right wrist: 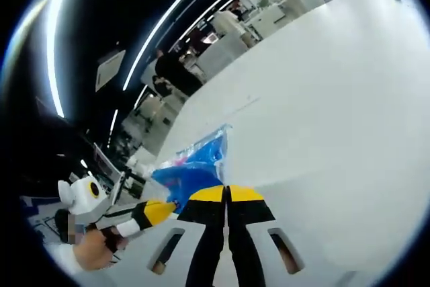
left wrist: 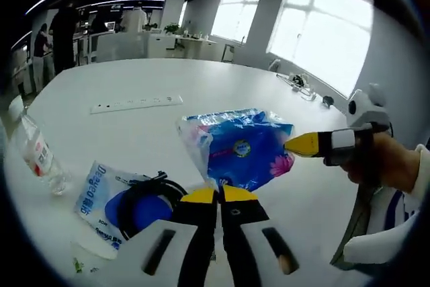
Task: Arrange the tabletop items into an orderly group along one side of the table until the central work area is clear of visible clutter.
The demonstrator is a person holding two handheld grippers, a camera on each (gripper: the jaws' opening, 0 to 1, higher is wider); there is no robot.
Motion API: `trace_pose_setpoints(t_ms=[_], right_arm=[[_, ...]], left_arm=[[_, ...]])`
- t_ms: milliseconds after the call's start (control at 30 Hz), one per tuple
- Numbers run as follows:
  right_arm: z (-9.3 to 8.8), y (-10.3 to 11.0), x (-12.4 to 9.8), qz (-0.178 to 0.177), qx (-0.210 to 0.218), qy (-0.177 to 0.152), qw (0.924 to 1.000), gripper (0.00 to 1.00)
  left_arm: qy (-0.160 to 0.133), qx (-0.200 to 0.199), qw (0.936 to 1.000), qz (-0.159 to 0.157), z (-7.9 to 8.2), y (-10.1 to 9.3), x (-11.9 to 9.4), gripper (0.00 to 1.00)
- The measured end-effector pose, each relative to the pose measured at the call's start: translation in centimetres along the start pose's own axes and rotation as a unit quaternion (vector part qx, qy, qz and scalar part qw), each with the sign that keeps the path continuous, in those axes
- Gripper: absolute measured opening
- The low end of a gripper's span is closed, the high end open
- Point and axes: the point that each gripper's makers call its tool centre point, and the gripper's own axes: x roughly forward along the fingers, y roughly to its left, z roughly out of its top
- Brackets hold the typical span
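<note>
Pressed together, both grippers' fingers pinch the blue tissue pack [left wrist: 238,147]: left gripper [left wrist: 219,195] near, right gripper [right wrist: 227,194] right, so it is carried clear.

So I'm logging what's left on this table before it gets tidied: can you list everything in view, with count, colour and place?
Tissue pack: 1, blue plastic with a pink flower print, mid-table, its corner pinched in the left tongs, right tongs' tips at its other side.
Water bottle: 1, clear with a red-and-white label, standing at the table's left edge.
Pouch with a black cable: 1, white and blue, lying beside the left tongs.
Power strip: 1, white, flat, further back on the table.
Table: 1, white.
Small dark items: several, too small to identify, far right edge.
Person's hand: 1, holding the right tongs.
</note>
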Motion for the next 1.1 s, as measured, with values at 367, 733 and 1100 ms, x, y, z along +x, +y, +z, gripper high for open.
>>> trace_pose_setpoints(t_ms=[367, 733, 1100], right_arm=[[2.3, -4.2, -0.4, -0.018, 0.012, -0.009, 0.9997, 0.00], [2.9, -5.6, 0.9, -0.023, 0.005, -0.003, 0.9997, 0.00], [2.9, -8.0, 1.6, -0.039, 0.005, 0.007, 0.9992, 0.00]], left_arm=[[0.025, 0.009, 0.9995, -0.019, 0.4, -2.5, 4.5, 0.00], [0.043, 0.015, 0.9989, -0.011, 0.6, -2.1, 6.8, 0.00], [0.085, 0.017, 0.9961, -0.011, -0.6, -2.5, 9.5, 0.00]])
